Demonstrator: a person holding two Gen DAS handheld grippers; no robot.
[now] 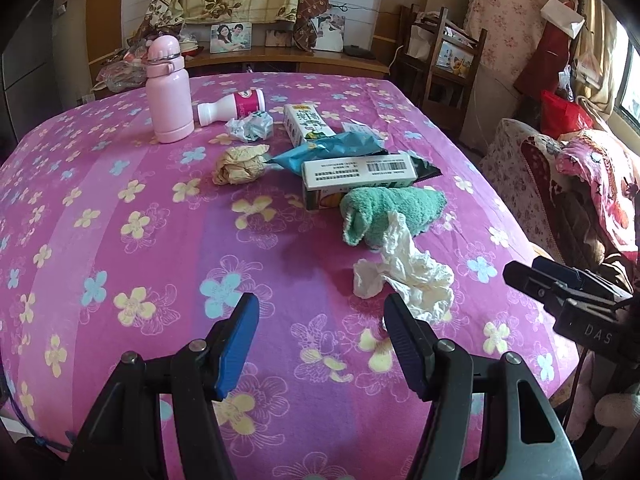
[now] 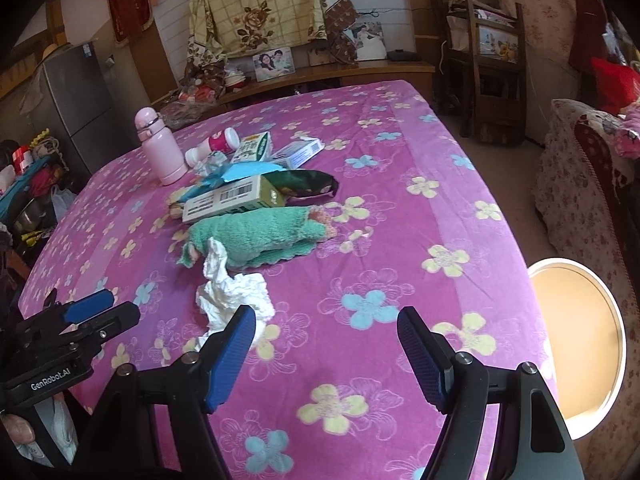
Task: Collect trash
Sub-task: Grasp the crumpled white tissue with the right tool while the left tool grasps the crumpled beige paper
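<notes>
Your left gripper hangs low with its jaws spread wide, nothing between them. Your right gripper sits level beside it, just to its right, jaws equally wide apart and empty, both pointing forward.

Beige bin cut by table edge; carton print too small.

Cloth-covered table: magenta, yellow and blue flowers
Fluffy towel: teal green
Crumpled tissue: white
Metal flask: pale pink
Claw pads: blue
</notes>
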